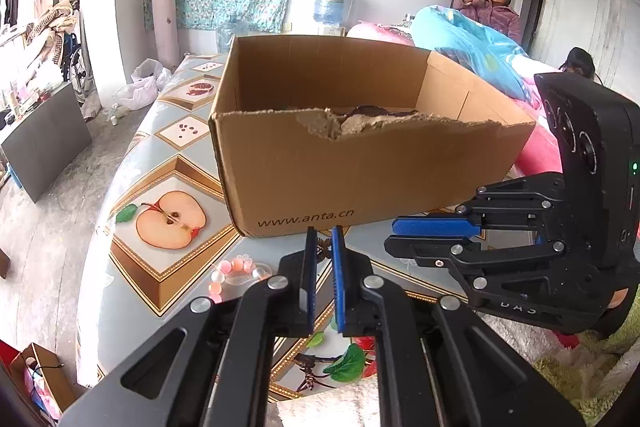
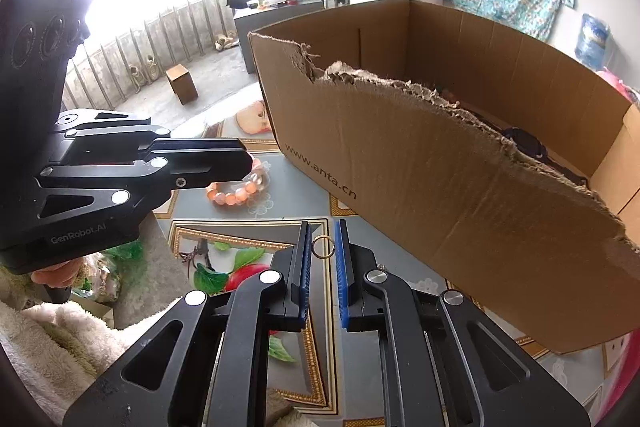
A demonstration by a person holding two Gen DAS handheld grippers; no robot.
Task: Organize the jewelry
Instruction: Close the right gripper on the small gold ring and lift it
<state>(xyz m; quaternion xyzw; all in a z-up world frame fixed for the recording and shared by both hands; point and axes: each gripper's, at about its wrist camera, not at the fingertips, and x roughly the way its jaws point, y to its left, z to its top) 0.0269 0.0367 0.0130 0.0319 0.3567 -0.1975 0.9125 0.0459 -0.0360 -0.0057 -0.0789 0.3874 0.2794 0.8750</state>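
Note:
A thin gold ring point(image 2: 323, 247) stands between the blue pads of my right gripper point(image 2: 323, 229), which is shut on it just above the fruit-patterned table point(image 2: 304, 195). The right gripper point(image 1: 391, 235) hangs in front of the brown cardboard box point(image 1: 320, 179), near its right corner. My left gripper point(image 1: 324, 231) points at the box's front wall with its jaws shut, and I see nothing held in them. A pink and white bead bracelet point(image 1: 236, 273) lies on the table left of the left gripper point(image 2: 247, 161). Dark items point(image 2: 524, 143) lie inside the box point(image 2: 440, 187), whose front rim is torn.
Blue and pink bedding point(image 1: 472, 43) is piled behind the box on the right. A person in purple point(image 1: 496, 11) sits at the back, and another head point(image 1: 580, 61) shows nearby. The table's left edge point(image 1: 96, 267) drops to a concrete floor. A fleecy sleeve point(image 2: 60, 339) is behind the left gripper.

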